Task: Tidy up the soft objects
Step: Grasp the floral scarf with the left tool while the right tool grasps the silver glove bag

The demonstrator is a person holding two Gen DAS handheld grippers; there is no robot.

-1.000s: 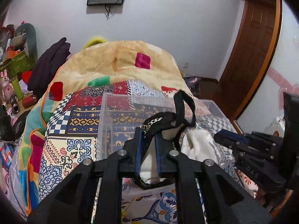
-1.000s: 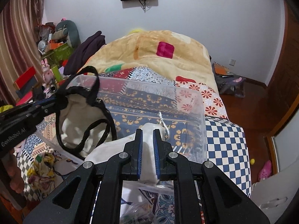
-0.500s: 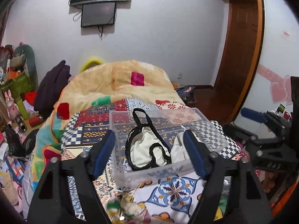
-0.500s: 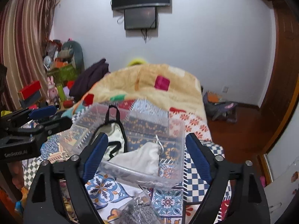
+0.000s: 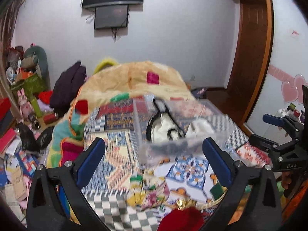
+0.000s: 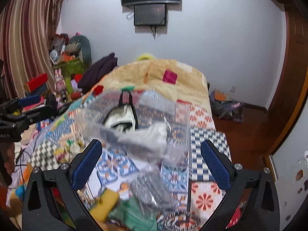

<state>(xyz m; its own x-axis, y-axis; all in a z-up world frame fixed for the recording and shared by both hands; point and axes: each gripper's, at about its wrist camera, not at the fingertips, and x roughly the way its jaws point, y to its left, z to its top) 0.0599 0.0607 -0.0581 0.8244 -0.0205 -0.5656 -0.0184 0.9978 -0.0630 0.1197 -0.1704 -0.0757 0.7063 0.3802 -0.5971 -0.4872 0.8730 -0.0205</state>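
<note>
On bed (image 5: 119, 154), bin (image 5: 179, 123) holds both cloths (image 5: 163, 127). My left gripper (image 5: 154, 161), right gripper (image 6: 152, 161): fingers apart, empty. Risk: blurred view, next grab snags bin wall.

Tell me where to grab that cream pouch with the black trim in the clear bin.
Take the cream pouch by its black strap loop, which stands up at the clear bin's far side; come from above with the open left tool.
</note>
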